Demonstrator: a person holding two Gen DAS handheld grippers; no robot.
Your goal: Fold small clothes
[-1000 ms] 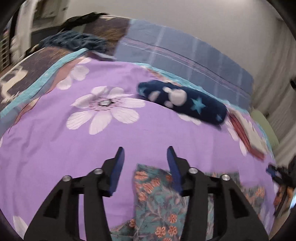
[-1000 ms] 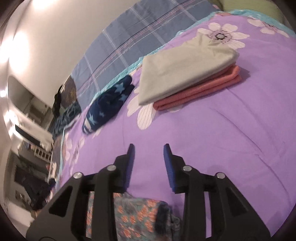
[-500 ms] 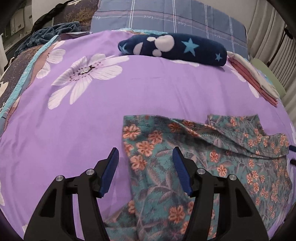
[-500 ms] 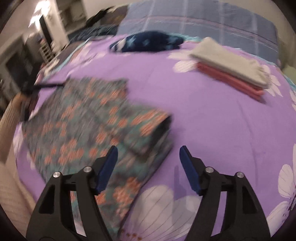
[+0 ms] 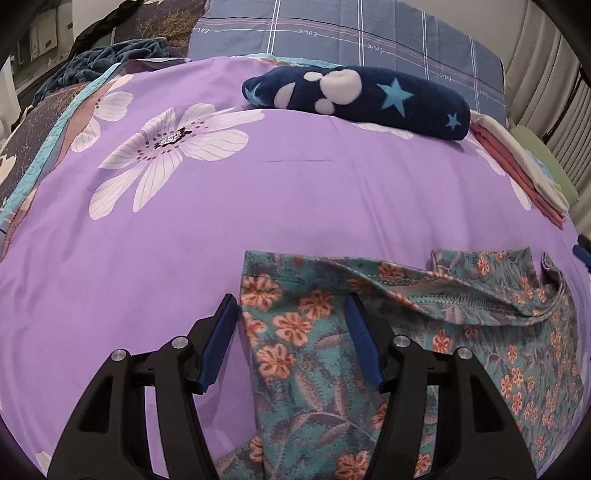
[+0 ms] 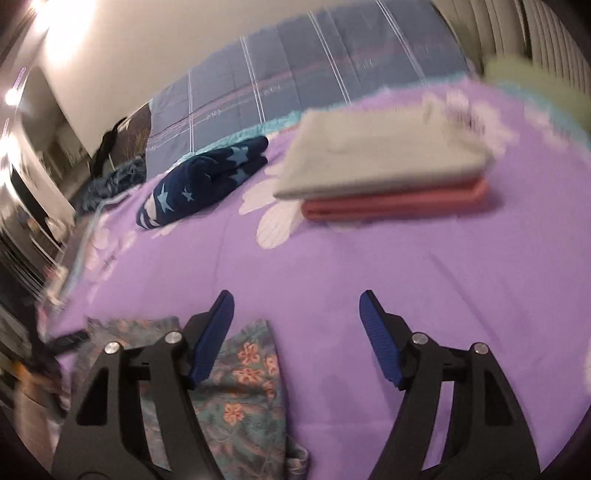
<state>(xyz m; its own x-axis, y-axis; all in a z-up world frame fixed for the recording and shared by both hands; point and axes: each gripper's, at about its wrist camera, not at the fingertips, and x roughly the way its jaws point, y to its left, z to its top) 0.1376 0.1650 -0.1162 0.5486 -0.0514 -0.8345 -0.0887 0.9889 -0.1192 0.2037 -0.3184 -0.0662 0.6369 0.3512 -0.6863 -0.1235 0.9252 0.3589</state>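
A teal garment with orange flowers [image 5: 388, 332] lies partly folded on the purple bedspread [image 5: 295, 192]. My left gripper [image 5: 291, 321] is open and empty, its jaws straddling the garment's left edge just above it. In the right wrist view the same garment [image 6: 243, 384] lies at the lower left. My right gripper [image 6: 295, 325] is wide open and empty above the bedspread [image 6: 406, 258]; its left finger is over the garment's right edge. The view is motion-blurred.
A rolled navy blanket with stars [image 5: 354, 99] lies at the far side, also visible in the right wrist view [image 6: 203, 184]. A folded grey-and-pink stack [image 6: 388, 177] lies at the right, seen edge-on in the left wrist view [image 5: 517, 173]. A blue plaid pillow [image 5: 351, 33] is behind.
Both grippers have opened wider over the last second. The left gripper moved closer to the garment's left edge. The right gripper swung right, off the garment and towards the folded stack.
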